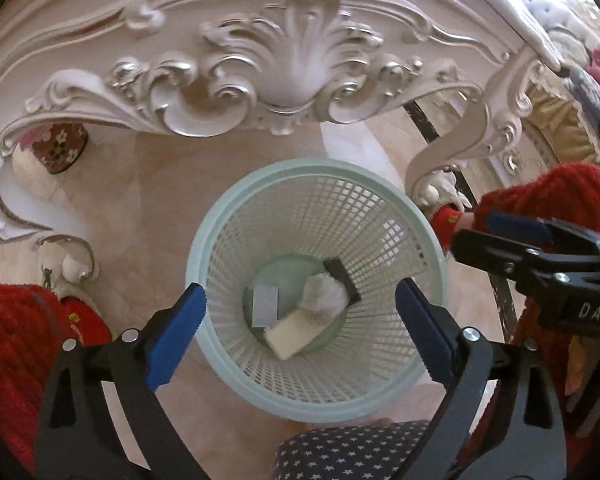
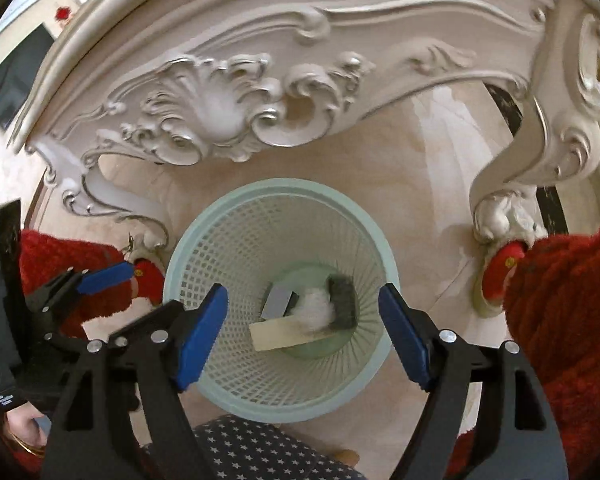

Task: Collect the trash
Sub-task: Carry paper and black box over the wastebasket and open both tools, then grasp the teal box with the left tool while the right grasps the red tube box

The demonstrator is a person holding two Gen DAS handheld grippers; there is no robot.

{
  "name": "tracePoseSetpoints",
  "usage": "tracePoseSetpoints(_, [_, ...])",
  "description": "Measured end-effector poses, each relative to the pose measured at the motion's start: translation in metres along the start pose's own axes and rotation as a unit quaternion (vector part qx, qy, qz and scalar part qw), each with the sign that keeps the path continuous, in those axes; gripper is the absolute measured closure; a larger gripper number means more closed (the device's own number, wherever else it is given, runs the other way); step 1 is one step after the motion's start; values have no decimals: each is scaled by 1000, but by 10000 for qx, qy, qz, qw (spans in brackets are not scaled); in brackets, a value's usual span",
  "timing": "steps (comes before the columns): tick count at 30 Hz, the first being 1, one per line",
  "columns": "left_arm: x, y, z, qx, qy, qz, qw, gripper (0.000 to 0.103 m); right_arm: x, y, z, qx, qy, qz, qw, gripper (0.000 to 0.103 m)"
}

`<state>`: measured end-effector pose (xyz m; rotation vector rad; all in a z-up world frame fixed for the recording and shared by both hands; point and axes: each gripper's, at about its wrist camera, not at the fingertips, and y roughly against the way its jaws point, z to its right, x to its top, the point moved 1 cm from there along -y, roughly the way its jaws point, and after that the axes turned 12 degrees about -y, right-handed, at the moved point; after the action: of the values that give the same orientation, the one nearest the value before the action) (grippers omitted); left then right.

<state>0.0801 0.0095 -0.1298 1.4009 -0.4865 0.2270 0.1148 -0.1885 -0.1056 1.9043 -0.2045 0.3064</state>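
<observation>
**Two empty grippers held above a wastebasket holding trash**

Nearest in the left wrist view, the left gripper (image 1: 300, 320) has its blue-padded fingers spread wide with nothing between them. In the right wrist view, the right gripper (image 2: 302, 336) is spread wide and empty in the same way. Each gripper also shows at the edge of the other's view. Below them, at the bottom of both views, lies dark fabric with white stars (image 1: 340, 452).

Just beyond the fingers stands a pale green mesh wastebasket (image 1: 220, 240) on a glossy beige floor (image 1: 148, 184), seen from above. At its bottom lie four pieces of trash: a cream block (image 1: 296, 334), a crumpled white tissue (image 1: 326, 294), a small grey card (image 1: 265, 306), and a dark rectangular piece (image 1: 342, 278) leaning against the inner wall. The tissue touches the block and the dark piece.

Red fuzzy slippers (image 2: 560, 300) sit on either side of the basket.

Farthest, an ornate white carved table (image 1: 292, 64) arches over the floor, its curled legs coming down at both sides.
</observation>
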Motion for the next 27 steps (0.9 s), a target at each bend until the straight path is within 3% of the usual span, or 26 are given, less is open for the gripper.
tracePoseSetpoints(12, [-6,-4,-7,92,74,-136,9998,10,-1,0,4,-89,-76,49,9999,29])
tracePoseSetpoints(17, [-6,-2,-6,298,59,-170,9994,10,-2,5,3,-79,-49,212,9997,29])
tracePoseSetpoints(22, [-4,41,-15,276,313,367,9985,10,-2,56,-8,514,215,1108,9923,29])
tracePoseSetpoints(25, [9,86,-24,166,489,837,9952,10,8,102,-18,920,596,1773,9780,29])
tracePoseSetpoints(27, [31,116,-29,283,462,1136,9921,10,28,129,-29,1043,884,2157,9668,29])
